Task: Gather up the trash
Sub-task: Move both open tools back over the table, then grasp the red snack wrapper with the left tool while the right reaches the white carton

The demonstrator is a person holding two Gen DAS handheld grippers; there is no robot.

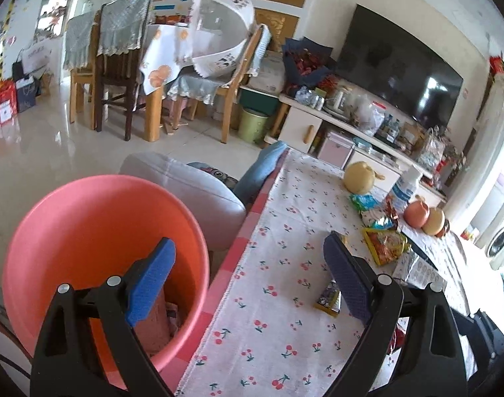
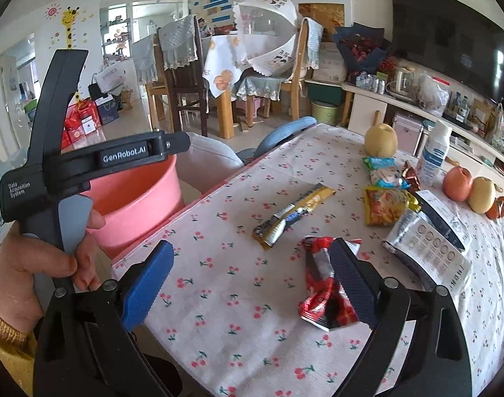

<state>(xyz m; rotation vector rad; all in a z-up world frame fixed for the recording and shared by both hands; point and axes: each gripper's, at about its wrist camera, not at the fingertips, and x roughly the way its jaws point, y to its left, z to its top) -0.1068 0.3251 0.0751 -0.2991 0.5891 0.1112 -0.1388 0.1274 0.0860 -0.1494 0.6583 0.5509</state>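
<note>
Counting what's sitting on the cherry-print tablecloth [image 2: 238, 297]: one pink bucket [image 2: 142, 205] standing just off its left edge, one long yellow wrapper [image 2: 293, 213] lying mid-cloth, one red wrapper [image 2: 321, 284] lying nearer the camera, three more snack packets clustering toward the far right, one silver pouch [image 2: 427, 248], one white bottle [image 2: 434, 152], two pears, one apple [image 2: 457, 183].

The left gripper [image 1: 250, 276] hangs with jaws spread wide, straddling the pink bucket's [image 1: 53, 218] rim; the right gripper [image 2: 252, 276] gapes beside it.
</note>
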